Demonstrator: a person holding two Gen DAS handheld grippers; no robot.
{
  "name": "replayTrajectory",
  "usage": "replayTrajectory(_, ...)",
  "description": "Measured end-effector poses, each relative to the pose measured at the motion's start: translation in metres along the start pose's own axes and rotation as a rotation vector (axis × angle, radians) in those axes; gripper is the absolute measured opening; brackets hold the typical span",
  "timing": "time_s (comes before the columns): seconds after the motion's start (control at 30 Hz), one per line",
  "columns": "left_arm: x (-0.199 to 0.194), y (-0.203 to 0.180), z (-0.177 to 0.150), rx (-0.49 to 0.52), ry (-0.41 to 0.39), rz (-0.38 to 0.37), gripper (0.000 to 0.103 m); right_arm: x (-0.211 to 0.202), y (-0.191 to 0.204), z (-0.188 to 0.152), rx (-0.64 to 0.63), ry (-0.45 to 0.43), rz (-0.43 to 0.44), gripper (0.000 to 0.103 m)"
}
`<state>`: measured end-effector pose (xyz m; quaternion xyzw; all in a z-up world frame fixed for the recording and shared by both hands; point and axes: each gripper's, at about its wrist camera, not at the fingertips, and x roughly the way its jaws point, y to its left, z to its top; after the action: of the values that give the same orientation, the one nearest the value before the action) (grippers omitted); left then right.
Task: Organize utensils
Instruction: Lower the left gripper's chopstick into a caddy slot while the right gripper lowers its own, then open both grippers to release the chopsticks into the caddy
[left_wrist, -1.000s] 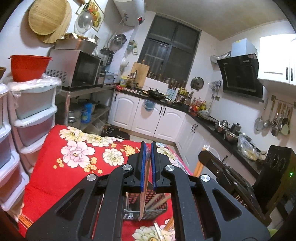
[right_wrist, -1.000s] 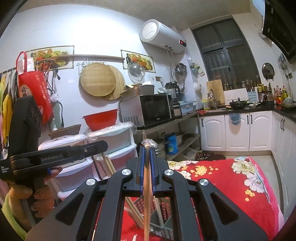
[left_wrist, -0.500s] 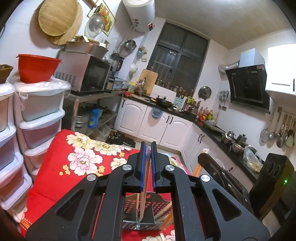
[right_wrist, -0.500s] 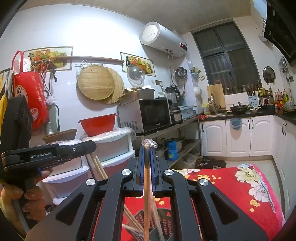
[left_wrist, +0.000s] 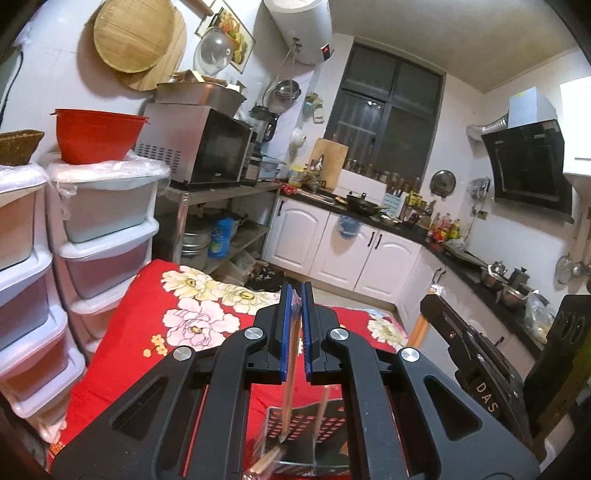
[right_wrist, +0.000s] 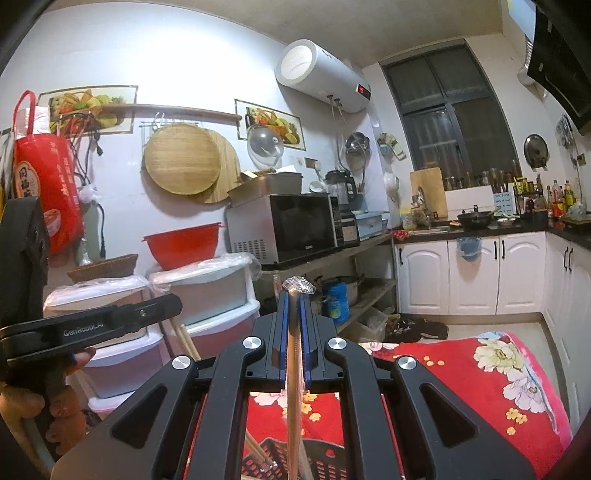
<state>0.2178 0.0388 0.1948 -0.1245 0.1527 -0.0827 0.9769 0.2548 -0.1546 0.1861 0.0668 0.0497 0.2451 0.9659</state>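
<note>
Below my grippers a slotted basket (left_wrist: 295, 435) sat on the floral cloth (left_wrist: 177, 325), chopsticks (right_wrist: 293, 398) standing in it; stacked drawers (left_wrist: 107, 236) stood left, cabinets (left_wrist: 351, 247) behind.

Left gripper (left_wrist: 294, 328): blue pads clamped on a wrapped pair of chopsticks (left_wrist: 289, 373), hanging down.
Chopstick tips: inside a black perforated utensil basket (left_wrist: 295, 424), blurred.
Basket: on a red floral cloth (left_wrist: 177, 314).
Right gripper (left_wrist: 476, 354): at right edge, black, gripping a wooden stick (left_wrist: 421, 328).
Background: stacked plastic drawers (left_wrist: 107, 236), red bowl (left_wrist: 98, 134), microwave (left_wrist: 199, 147).
</note>
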Motion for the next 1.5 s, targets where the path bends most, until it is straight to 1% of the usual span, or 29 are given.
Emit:
replayTrajectory(0.07,0.004,0.002,-0.004,0.004,0.001,0.008,0.001,0.006,-0.002,-0.004,0.004,0.011,-0.006,0.006)
replayTrajectory(0.17,0.015,0.008,-0.011,-0.012,0.024,0.009,0.001,0.015,-0.005,-0.012,-0.001,0.027,-0.022,0.006)
replayTrajectory(0.4,0.034,0.019,-0.027,-0.036,0.064,0.008,0.001,0.032,-0.012,-0.035,0.007,0.093,-0.038,0.006)
replayTrajectory(0.73,0.056,0.024,-0.043,-0.044,0.120,-0.009,0.001,0.043,-0.015,-0.062,-0.001,0.154,-0.061,0.006)
replayTrajectory(1.03,0.068,0.031,-0.061,-0.074,0.173,-0.022,0.001,0.043,-0.019,-0.078,-0.006,0.200,-0.055,0.006)
replayTrajectory(1.3,0.064,0.029,-0.061,-0.065,0.179,-0.049,0.001,0.032,-0.022,-0.079,0.006,0.233,-0.043,0.006)
replayTrajectory(1.5,0.061,0.027,-0.063,-0.058,0.181,-0.056,0.001,0.020,-0.024,-0.079,0.021,0.239,-0.037,0.006)
